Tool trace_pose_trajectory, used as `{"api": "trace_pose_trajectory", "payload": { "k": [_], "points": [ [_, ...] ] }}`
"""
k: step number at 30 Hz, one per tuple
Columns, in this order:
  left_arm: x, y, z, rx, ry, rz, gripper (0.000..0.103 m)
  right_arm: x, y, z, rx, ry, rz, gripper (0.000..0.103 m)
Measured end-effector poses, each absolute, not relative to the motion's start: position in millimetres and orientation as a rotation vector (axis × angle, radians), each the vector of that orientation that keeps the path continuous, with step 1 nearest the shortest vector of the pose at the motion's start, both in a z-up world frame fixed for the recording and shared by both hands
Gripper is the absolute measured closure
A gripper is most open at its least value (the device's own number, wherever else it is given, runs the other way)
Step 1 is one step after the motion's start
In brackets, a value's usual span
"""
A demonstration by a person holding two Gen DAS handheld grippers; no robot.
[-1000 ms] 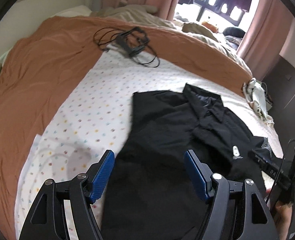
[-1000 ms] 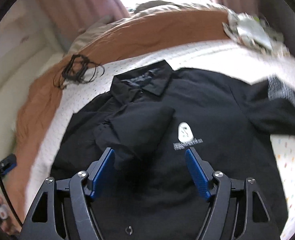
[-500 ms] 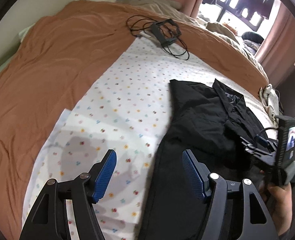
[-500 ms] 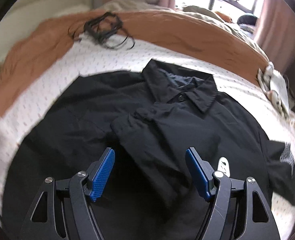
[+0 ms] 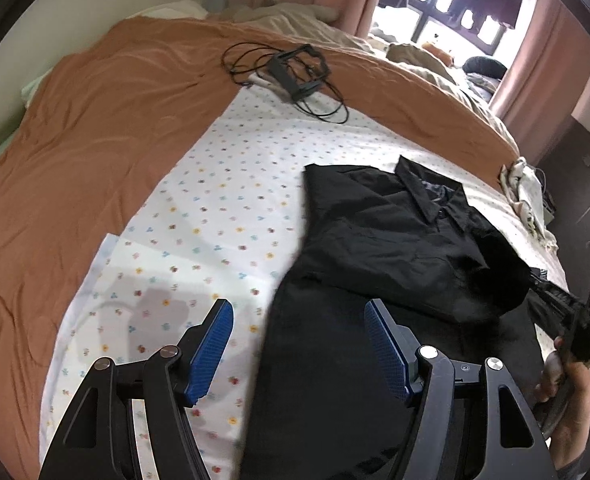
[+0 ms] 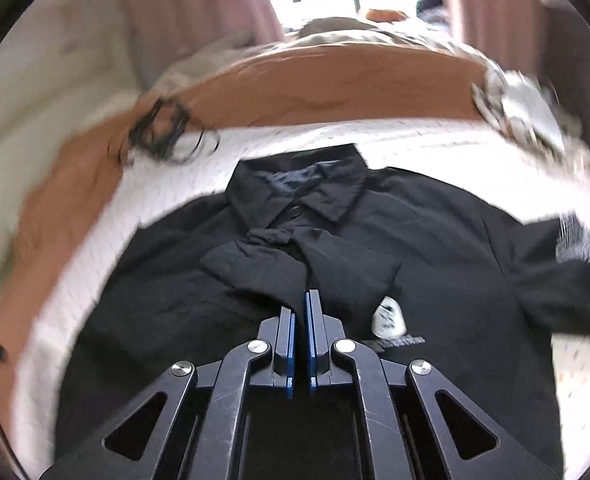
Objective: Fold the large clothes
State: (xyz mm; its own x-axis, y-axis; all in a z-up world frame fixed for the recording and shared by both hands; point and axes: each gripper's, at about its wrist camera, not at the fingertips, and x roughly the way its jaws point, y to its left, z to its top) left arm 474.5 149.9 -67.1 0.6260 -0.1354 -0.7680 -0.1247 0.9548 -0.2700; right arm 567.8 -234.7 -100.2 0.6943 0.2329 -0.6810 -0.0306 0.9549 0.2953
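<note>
Left gripper (image 5: 297, 350) jaws released, over shirt (image 5: 379, 256) edge | right gripper (image 6: 299, 312) jaws clenched on sleeve (image 6: 295, 268) | I risk sleeve slipping, thin pinch.

Left hand-held gripper (image 5: 297, 344) hangs above the bed, blue pads (image 5: 211, 354) spread wide with nothing between them. Under it, the black shirt (image 5: 375, 264) lies on the dotted white sheet (image 5: 223, 208), collar away from the camera. A tangle of black cables (image 5: 291, 70) sits on the orange blanket (image 5: 87, 140). The right hand-held gripper (image 5: 555, 300) shows at the frame's right edge.
</note>
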Motion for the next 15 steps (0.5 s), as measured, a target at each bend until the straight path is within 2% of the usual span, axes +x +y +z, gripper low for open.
{"api": "trace_pose_trajectory", "payload": {
  "k": [4, 5, 6, 8, 9, 10, 15],
  "points": [
    [477, 140, -66, -0.325, 0.904, -0.020, 0.034, 558, -288, -114, 0.569, 0.837, 0.125, 0.096],
    [478, 137, -66, -0.332, 0.905, -0.025, 0.034, 556, -295, -118, 0.606, 0.865, 0.104, 0.091],
    [478, 135, -66, -0.337, 0.905, -0.030, 0.034, 555, -298, -121, 0.624, 0.883, 0.093, 0.086],
    [477, 131, -64, -0.341, 0.904, -0.039, 0.034, 546, -306, -123, 0.653, 0.893, 0.069, 0.054],
    [477, 129, -64, -0.339, 0.903, -0.044, 0.034, 542, -309, -122, 0.662, 0.887, 0.060, 0.049],
    [477, 127, -63, -0.336, 0.904, -0.046, 0.034, 537, -312, -123, 0.674, 0.880, 0.048, 0.046],
    [479, 120, -66, -0.328, 0.914, -0.047, 0.034, 524, -322, -150, 0.744, 0.930, 0.015, 0.046]
  ]
}}
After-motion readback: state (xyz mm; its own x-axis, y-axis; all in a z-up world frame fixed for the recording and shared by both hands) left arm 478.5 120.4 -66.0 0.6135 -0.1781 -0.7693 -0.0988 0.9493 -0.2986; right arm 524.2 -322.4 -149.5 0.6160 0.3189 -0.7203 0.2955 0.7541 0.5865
